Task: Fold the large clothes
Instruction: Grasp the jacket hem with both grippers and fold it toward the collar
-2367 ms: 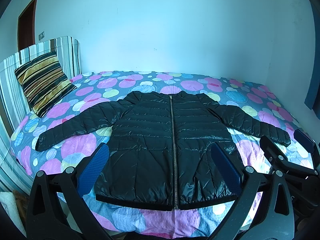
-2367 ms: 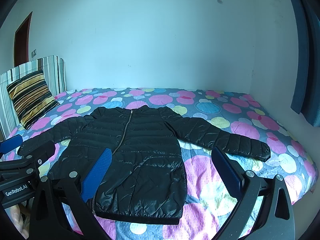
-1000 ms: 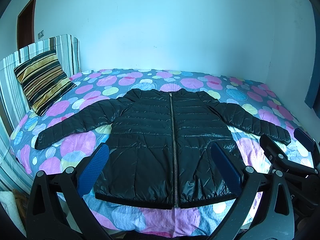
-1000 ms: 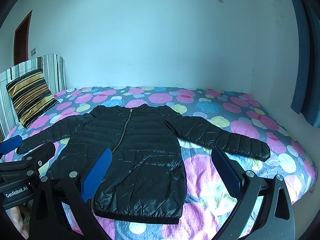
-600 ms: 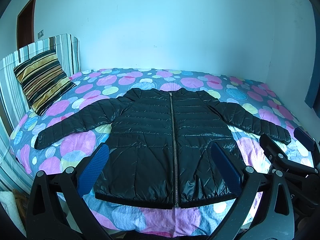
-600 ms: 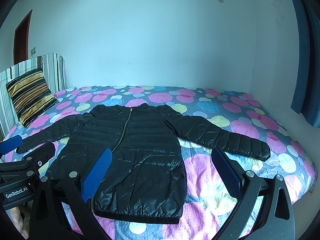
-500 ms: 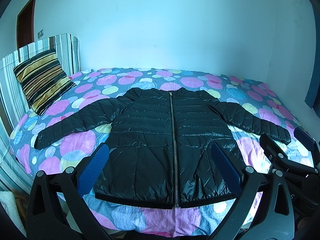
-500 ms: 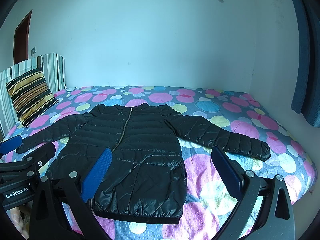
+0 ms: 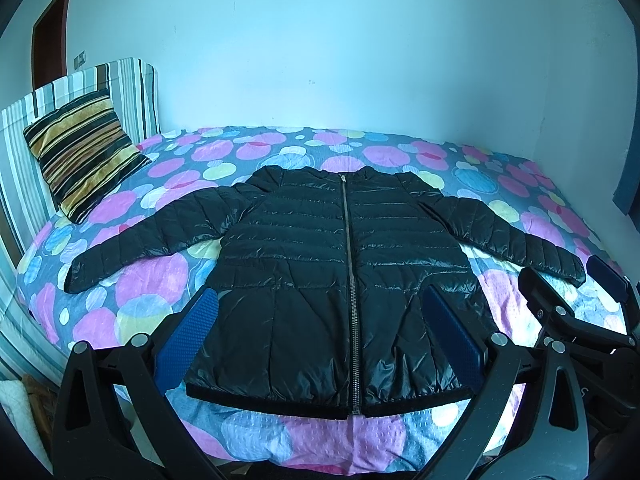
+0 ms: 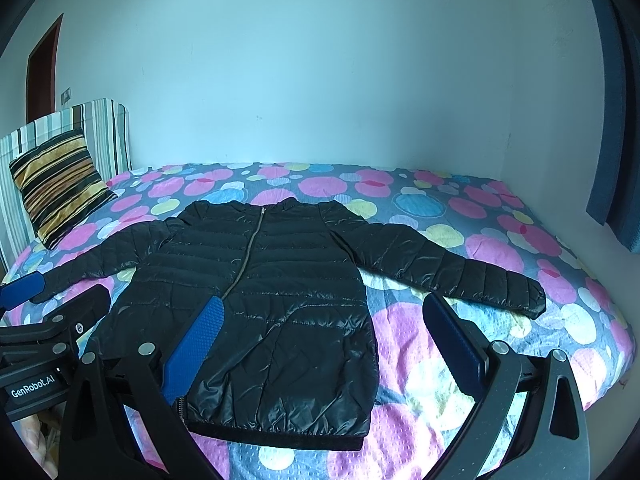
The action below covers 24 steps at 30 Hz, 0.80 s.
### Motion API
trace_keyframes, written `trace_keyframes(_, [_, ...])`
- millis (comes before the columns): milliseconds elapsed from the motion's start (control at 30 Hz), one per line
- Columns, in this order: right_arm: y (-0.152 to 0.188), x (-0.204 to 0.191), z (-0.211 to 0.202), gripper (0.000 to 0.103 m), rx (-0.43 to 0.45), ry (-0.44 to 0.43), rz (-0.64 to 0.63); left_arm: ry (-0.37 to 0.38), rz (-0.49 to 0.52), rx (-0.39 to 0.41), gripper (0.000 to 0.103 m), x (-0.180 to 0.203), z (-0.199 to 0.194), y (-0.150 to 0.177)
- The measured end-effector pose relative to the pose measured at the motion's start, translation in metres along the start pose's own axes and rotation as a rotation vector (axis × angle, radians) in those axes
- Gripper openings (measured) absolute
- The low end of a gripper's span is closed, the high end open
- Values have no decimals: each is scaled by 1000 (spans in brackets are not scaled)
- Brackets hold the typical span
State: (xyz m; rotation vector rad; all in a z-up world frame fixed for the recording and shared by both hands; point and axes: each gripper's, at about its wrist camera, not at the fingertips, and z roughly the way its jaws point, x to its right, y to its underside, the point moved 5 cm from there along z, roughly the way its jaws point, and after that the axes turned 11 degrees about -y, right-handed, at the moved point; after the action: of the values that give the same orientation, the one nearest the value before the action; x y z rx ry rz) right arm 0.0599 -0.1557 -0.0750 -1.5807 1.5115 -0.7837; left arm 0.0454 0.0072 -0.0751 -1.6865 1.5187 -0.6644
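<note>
Jacket (image 9: 344, 280) spread flat, zipped, sleeves toward 9 and 3 o'clock for folding; left hand-held gripper (image 9: 328, 336) and right hand-held gripper (image 10: 324, 340) apart, empty, poised above hem.

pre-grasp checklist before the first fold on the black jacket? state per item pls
1. Jacket lies flat, front up, on the bed: ok.
2. Zipper closed from collar to hem: ok.
3. Both sleeves spread out to the sides, left sleeve, right sleeve: ok.
4. Left gripper open and holding nothing: ok.
5. Right gripper open and holding nothing: ok.
6. Striped pillow apart from the jacket, by the headboard: ok.
</note>
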Motion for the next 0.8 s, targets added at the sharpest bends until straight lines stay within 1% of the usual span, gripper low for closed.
trace_keyframes(233, [3,2,22,99,-49,2,7,3,3,-38,101,0,18,-9])
trace_keyframes(433, [5,19,54,99,-99,23,40,-16,-21,-119,101,-9,62,-15])
trace_keyframes(633, [6,61,95,99,-162,85,111,-76,-38,-197,101,-30,126,-24])
trace_keyframes(733, [6,94,114,99,-189,143,158,-127,-57,-245,101,-47,162,-25])
trace_keyframes(800, [7,123,127,99,-210,189,200,-159,-74,-271,101,-62,184,-25])
